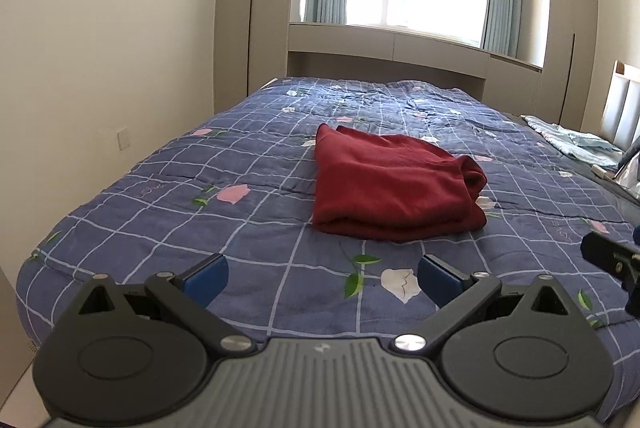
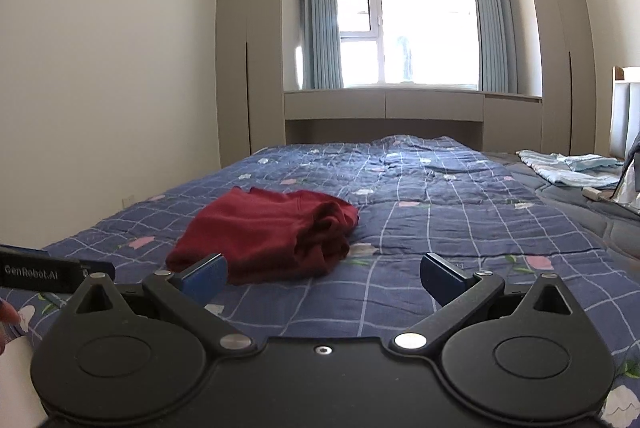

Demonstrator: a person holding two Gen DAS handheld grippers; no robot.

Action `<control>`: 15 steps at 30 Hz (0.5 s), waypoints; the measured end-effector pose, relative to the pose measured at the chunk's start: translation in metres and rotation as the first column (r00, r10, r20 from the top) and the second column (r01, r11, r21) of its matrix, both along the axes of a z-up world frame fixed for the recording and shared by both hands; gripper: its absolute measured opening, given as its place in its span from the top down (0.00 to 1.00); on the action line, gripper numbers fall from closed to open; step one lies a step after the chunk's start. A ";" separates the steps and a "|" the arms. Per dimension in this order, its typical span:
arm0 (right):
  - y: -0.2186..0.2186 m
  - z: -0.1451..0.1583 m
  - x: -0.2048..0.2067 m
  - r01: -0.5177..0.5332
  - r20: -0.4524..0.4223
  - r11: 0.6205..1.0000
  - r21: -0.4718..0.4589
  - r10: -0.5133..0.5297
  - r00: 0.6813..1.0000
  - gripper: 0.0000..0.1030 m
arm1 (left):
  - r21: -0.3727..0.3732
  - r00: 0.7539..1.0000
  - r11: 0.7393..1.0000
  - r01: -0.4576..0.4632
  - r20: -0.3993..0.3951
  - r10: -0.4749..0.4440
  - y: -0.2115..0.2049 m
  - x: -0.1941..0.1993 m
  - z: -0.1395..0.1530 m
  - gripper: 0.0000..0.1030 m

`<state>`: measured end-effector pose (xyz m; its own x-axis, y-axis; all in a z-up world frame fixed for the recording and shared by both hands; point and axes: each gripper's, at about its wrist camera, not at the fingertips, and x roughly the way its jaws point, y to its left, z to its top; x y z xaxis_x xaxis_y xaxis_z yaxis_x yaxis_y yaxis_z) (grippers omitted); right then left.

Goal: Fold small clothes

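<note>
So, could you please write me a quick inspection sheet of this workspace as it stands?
Surface: bed under a blue checked quilt with pink flowers, lightly wrinkled.
Job's things: red garment lies folded on the quilt, apart from both grippers.
Clutter: pale blue cloth bunched at the far right edge; a small white item beside it, too small to tell.
Grippers: left gripper open and empty, above the near edge; right gripper open and empty.
Cables: nothing seen.
Surroundings: window with blue curtains, beige wardrobes either side, headboard at right.
</note>
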<state>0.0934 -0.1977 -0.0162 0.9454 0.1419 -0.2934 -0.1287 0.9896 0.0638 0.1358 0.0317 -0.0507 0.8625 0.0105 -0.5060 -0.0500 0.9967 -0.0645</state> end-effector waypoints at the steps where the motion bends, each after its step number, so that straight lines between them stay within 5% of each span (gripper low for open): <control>1: 0.000 0.000 0.000 0.000 -0.002 1.000 0.001 0.000 1.000 0.01 | -0.002 1.000 1.000 -0.002 -0.001 0.002 0.001 0.000 0.000 0.00; 15: -0.002 -0.002 0.002 0.008 -0.013 1.000 0.008 -0.008 1.000 0.01 | -0.008 1.000 1.000 -0.008 -0.022 0.007 0.002 0.002 -0.003 0.00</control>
<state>0.0958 -0.1999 -0.0183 0.9428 0.1365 -0.3041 -0.1198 0.9901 0.0732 0.1383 0.0341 -0.0533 0.8511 0.0128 -0.5249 -0.0590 0.9957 -0.0715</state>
